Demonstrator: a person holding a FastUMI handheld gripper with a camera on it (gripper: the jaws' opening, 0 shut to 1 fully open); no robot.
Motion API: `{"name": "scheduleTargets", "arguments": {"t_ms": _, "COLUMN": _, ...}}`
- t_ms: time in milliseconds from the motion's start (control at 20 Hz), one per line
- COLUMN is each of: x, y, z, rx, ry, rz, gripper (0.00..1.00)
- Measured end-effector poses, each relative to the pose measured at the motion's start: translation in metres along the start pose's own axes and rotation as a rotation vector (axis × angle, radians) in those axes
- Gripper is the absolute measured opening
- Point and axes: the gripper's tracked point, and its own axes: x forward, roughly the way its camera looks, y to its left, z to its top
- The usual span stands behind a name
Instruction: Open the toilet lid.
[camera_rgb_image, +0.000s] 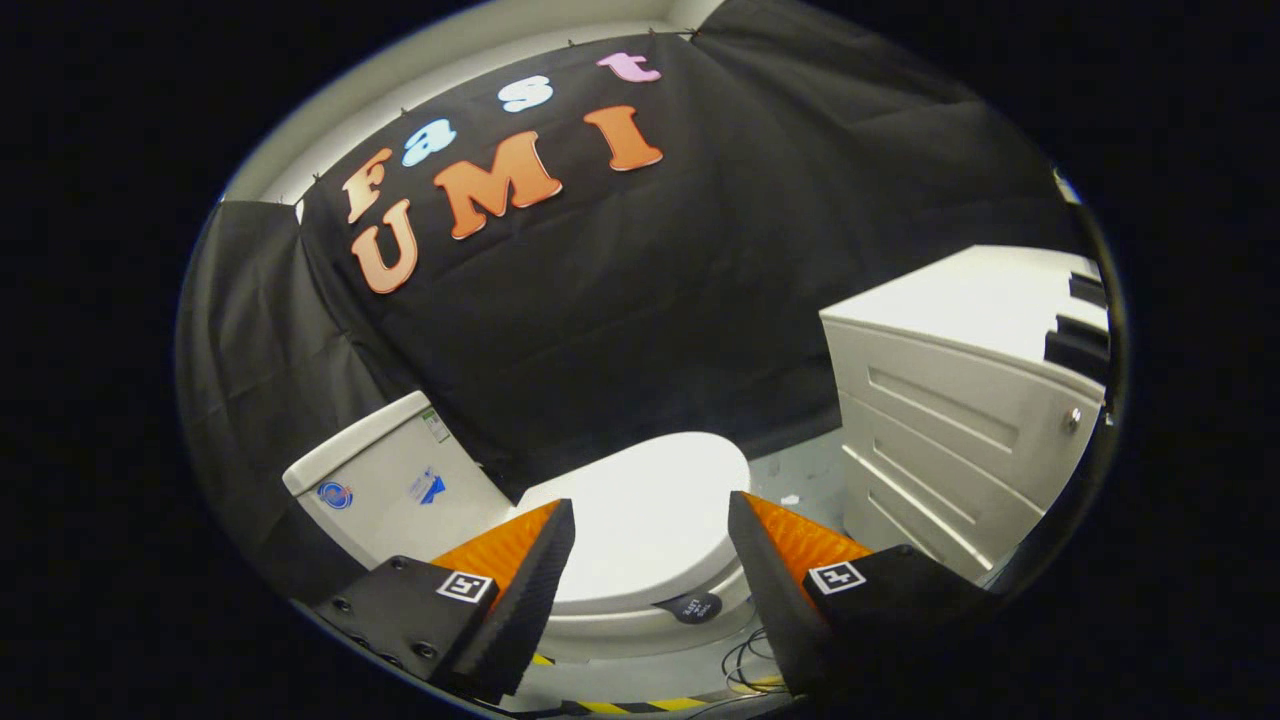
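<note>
A white toilet stands ahead of me, its lid (645, 510) lying flat and closed on the bowl. The white tank (385, 485) with small stickers rises behind the lid, against the black cloth wall. My gripper (650, 525) hovers above the lid's front half, fingers spread wide apart with nothing between them. The lid shows in the gap between the fingers and is not touched. A small dark round tag (695, 606) sits at the bowl's front rim, just under the lid's edge.
A white cabinet (950, 440) with panelled drawers and a small knob stands to the right of the toilet. A strip of grey floor (800, 480) lies between them. Thin cables (745, 660) and yellow-black tape (640, 705) lie on the floor below the bowl.
</note>
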Motion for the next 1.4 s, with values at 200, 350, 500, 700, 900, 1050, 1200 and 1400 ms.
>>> {"name": "scheduleTargets", "arguments": {"t_ms": 200, "x": 0.015, "y": -0.022, "z": -0.049, "rx": 0.155, "ry": 0.170, "rz": 0.006, "gripper": 0.99}}
{"name": "scheduleTargets", "arguments": {"t_ms": 350, "x": 0.019, "y": -0.029, "z": -0.077, "rx": 0.313, "ry": 0.259, "rz": -0.003, "gripper": 0.99}}
{"name": "scheduleTargets", "arguments": {"t_ms": 500, "x": 0.024, "y": -0.041, "z": -0.100, "rx": 0.430, "ry": 0.320, "rz": -0.030, "gripper": 0.99}}
{"name": "scheduleTargets", "arguments": {"t_ms": 700, "x": 0.033, "y": -0.061, "z": -0.123, "rx": 0.591, "ry": 0.376, "rz": -0.065, "gripper": 0.98}}
{"name": "scheduleTargets", "arguments": {"t_ms": 900, "x": 0.048, "y": -0.071, "z": -0.137, "rx": 0.672, "ry": 0.390, "rz": -0.084, "gripper": 0.97}}
{"name": "scheduleTargets", "arguments": {"t_ms": 1050, "x": 0.048, "y": -0.057, "z": -0.144, "rx": 0.673, "ry": 0.426, "rz": -0.045, "gripper": 0.97}}
{"name": "scheduleTargets", "arguments": {"t_ms": 1200, "x": 0.050, "y": -0.051, "z": -0.145, "rx": 0.681, "ry": 0.434, "rz": -0.019, "gripper": 0.90}}
{"name": "scheduleTargets", "arguments": {"t_ms": 1400, "x": 0.061, "y": -0.041, "z": -0.152, "rx": 0.708, "ry": 0.452, "rz": 0.019, "gripper": 0.73}}
